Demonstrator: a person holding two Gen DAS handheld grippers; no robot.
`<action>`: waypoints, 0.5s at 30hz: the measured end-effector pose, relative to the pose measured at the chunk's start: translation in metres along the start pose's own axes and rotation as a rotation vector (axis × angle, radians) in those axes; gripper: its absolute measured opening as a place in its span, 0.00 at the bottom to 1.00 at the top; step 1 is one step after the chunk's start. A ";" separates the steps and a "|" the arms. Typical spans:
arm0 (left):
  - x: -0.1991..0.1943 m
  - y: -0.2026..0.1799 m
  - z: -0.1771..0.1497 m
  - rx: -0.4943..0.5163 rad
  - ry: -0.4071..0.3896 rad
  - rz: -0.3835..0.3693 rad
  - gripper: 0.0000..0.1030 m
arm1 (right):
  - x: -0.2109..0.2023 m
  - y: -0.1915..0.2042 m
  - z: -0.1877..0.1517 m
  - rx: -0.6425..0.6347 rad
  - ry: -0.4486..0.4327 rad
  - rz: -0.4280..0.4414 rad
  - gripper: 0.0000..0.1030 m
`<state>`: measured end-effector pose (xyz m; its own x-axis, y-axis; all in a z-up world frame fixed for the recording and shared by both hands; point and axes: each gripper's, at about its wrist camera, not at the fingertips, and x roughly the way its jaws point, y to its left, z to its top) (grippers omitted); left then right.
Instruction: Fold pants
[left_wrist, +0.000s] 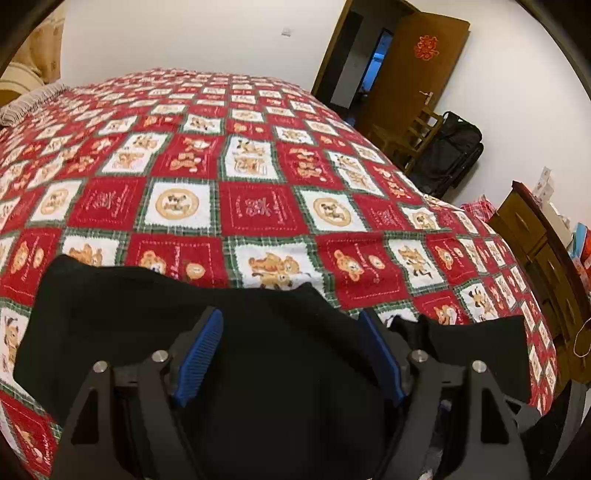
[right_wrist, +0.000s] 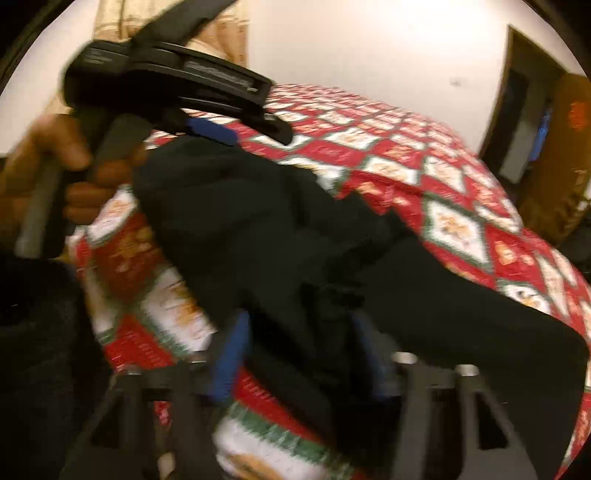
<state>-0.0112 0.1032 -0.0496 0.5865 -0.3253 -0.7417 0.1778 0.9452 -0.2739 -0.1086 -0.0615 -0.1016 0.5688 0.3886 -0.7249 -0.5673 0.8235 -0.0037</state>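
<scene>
Two grippers work over black pants (left_wrist: 229, 332) lying on a bed (left_wrist: 258, 206) with a red checked cover; a wooden chair (left_wrist: 413, 136) stands beyond. Left gripper (left_wrist: 291, 354) is spread wide above the cloth. Right gripper (right_wrist: 295, 354), blurred, stands apart with pants fabric between its fingers.

Black left gripper (left_wrist: 291, 354) with 2 ribbed blue pads (left_wrist: 201, 356), silver pivot screws (left_wrist: 100, 366).
</scene>
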 end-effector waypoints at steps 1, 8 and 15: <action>0.000 0.000 -0.001 0.003 0.006 -0.005 0.76 | -0.012 -0.003 0.000 0.013 -0.028 0.035 0.60; 0.007 -0.023 -0.010 0.094 0.063 -0.105 0.76 | -0.103 -0.088 -0.003 0.318 -0.226 -0.083 0.60; 0.023 -0.057 -0.027 0.174 0.155 -0.203 0.76 | -0.131 -0.193 -0.072 0.745 -0.197 -0.215 0.58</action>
<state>-0.0289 0.0416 -0.0674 0.3999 -0.4957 -0.7710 0.4199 0.8468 -0.3266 -0.1163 -0.3012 -0.0556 0.7547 0.1986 -0.6253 0.0743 0.9211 0.3822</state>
